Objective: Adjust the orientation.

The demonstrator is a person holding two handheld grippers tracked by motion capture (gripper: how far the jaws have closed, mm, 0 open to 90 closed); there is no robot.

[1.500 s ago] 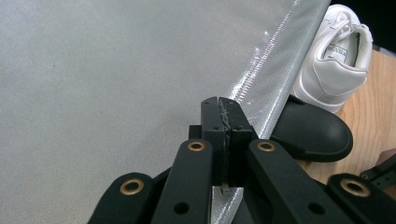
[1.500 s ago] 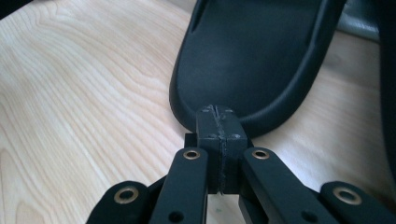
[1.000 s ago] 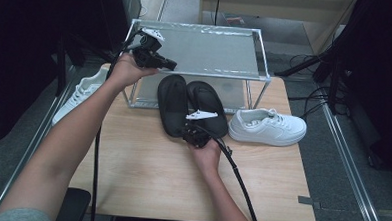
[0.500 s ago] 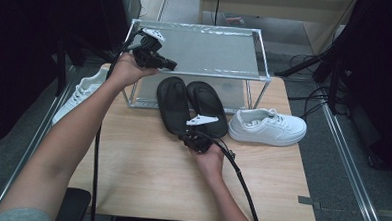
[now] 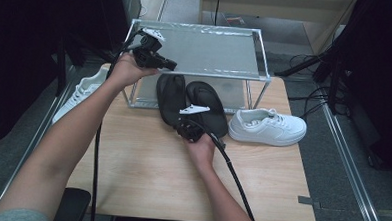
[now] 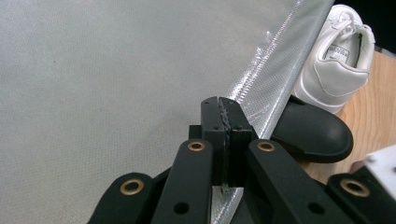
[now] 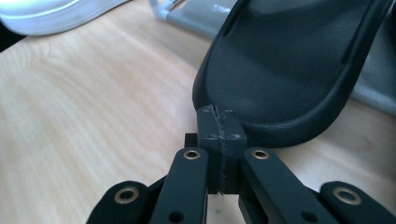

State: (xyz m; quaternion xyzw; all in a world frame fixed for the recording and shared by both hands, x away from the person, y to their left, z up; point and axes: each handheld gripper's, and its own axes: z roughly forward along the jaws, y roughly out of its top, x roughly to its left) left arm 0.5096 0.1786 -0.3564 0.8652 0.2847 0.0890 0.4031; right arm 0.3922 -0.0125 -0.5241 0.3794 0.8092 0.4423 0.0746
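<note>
Two black slippers [image 5: 170, 95] [image 5: 207, 107] lie side by side on the wooden table [image 5: 141, 178], toes under a metal rack [image 5: 259, 58]. My right gripper [image 5: 187, 126] is shut and empty, its tips right at the heel rim of a slipper [image 7: 289, 70]; the right gripper view shows the closed jaws [image 7: 218, 123] against that rim. My left gripper [image 5: 172, 66] is shut and empty, held above the rack's grey top shelf [image 6: 93, 93] near its front left corner. Its closed jaws [image 6: 223, 116] hover over the shelf's edge, with a slipper toe [image 6: 313, 135] below.
A white sneaker [image 5: 268, 127] stands on the table right of the slippers, also seen as the sneaker [image 6: 336, 60] past the shelf edge. A second white sneaker [image 5: 82, 93] lies at the table's left edge. Cables trail from both grippers across the table.
My right gripper has shifted a little left and forward, up to the slipper's heel. The left gripper has stayed over the rack's corner.
</note>
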